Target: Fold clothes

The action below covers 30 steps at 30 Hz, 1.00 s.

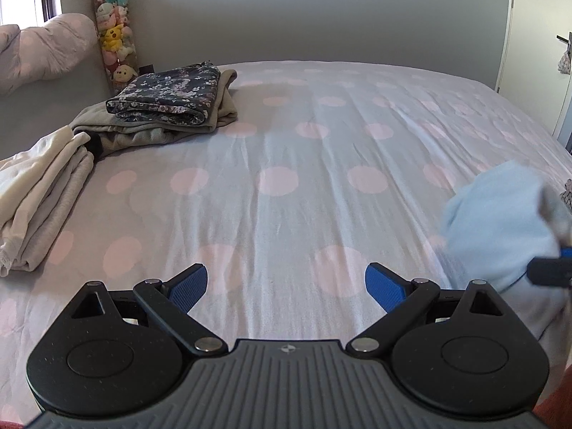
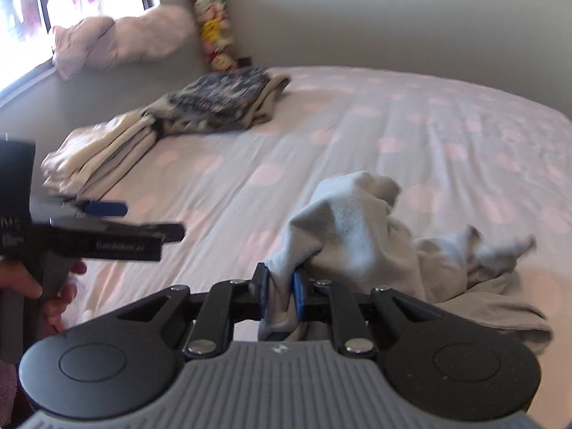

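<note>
The right gripper (image 2: 280,295) is pinching a bunched edge of the pale blue garment (image 2: 350,225), carrying it over the spotted bedsheet (image 1: 286,136) while the rest is trailing crumpled beside it. The left gripper (image 1: 286,282) is hovering with its jaws wide apart, holding nothing. Folded piles (image 1: 171,103) are sitting well apart by the wall. The smart play, I reckon: be setting the garment down on bare sheet, then be taking a second corner with the free gripper to spread it flat.

blurred print on left gripper (image 2: 107,220), seemingly unreadable
</note>
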Each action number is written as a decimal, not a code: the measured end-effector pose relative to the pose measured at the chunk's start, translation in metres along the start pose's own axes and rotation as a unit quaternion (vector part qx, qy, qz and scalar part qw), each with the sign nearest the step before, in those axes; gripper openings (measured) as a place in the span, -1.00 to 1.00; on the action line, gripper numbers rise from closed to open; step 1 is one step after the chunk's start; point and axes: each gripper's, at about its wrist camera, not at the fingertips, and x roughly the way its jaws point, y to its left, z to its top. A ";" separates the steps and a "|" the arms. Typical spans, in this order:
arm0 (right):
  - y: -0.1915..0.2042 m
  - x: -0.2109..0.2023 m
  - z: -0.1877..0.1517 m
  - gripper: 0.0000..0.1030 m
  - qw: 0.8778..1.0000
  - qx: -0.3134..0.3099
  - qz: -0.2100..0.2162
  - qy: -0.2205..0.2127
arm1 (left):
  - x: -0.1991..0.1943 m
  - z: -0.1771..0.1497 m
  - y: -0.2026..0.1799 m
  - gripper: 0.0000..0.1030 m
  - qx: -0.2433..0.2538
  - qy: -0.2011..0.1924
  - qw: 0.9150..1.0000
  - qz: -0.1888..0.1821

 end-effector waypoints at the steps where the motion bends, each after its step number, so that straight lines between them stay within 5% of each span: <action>1: 0.007 0.004 -0.004 -0.56 1.000 -0.003 0.007 0.005 | -0.001 -0.001 0.002 0.88 0.000 0.000 1.000 0.002; 3: 0.016 0.007 -0.011 -0.28 1.000 -0.013 0.009 0.011 | -0.002 -0.002 0.006 0.88 -0.002 0.002 1.000 0.004; 7: 0.014 0.001 -0.023 -0.18 1.000 -0.011 -0.004 0.023 | -0.002 -0.005 0.006 0.88 -0.002 0.006 1.000 -0.009; 13: -0.031 0.004 -0.036 -0.04 0.995 0.024 -0.081 0.059 | 0.008 -0.011 -0.009 0.88 0.013 0.016 0.999 -0.044; 17: -0.057 0.007 -0.037 0.23 0.990 0.074 -0.092 0.079 | 0.023 -0.014 -0.018 0.88 0.007 0.038 0.998 -0.055; 23: -0.076 0.040 -0.027 0.47 0.981 0.071 -0.130 0.123 | 0.048 -0.014 -0.028 0.88 0.012 0.069 0.996 -0.047; 26: -0.089 0.061 -0.029 0.47 0.975 0.084 -0.136 0.155 | 0.062 -0.015 -0.033 0.77 0.013 0.082 0.995 -0.049; 27: -0.094 0.068 -0.031 0.45 0.972 0.091 -0.137 0.166 | 0.068 -0.016 -0.034 0.58 0.013 0.089 0.995 -0.050; 28: -0.097 0.074 -0.032 0.33 0.971 0.097 -0.137 0.172 | 0.074 -0.016 -0.035 0.45 0.014 0.097 0.994 -0.053; 30: -0.103 0.078 -0.035 -0.32 0.968 0.107 -0.143 0.175 | 0.086 -0.019 -0.037 0.02 0.010 0.119 0.991 -0.065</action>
